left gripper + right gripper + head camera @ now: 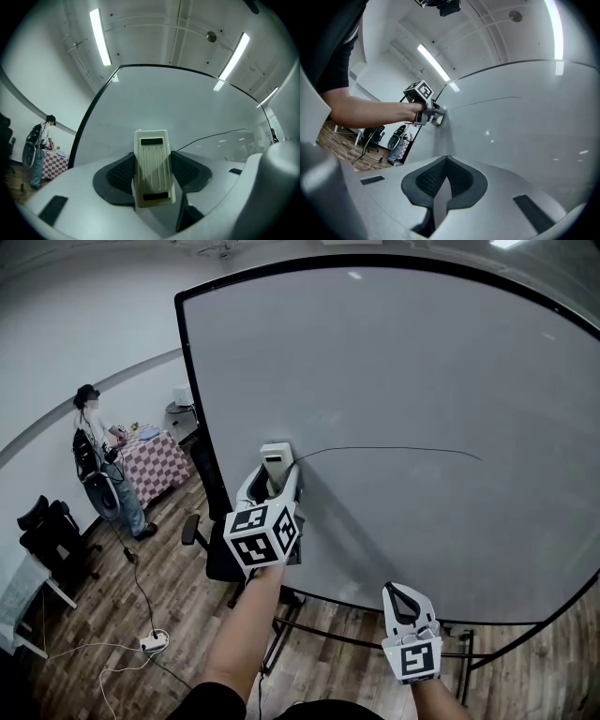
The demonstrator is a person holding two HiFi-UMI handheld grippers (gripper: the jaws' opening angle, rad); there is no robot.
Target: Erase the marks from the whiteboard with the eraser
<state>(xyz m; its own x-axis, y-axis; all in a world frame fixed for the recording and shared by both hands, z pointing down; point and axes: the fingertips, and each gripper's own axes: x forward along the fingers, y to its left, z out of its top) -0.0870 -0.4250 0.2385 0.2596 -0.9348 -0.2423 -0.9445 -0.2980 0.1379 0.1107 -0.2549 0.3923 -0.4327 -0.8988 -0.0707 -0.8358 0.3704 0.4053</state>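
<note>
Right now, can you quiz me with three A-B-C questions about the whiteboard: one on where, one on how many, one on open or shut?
1. Where is the eraser?
A. On the floor.
B. In the left gripper, at the left end of the black line.
C. On the checked table.

2. How many lines are on the whiteboard?
A. One.
B. Three.
C. Five.

3. How are the right gripper jaws?
A. Wide apart.
B. Shut on a marker.
C. Shut, nothing between.

Answers:
1 B, the left gripper view shows its jaws clamping it.
2 A, only one long curve shows.
3 C, the right gripper view shows them together, empty.
</note>
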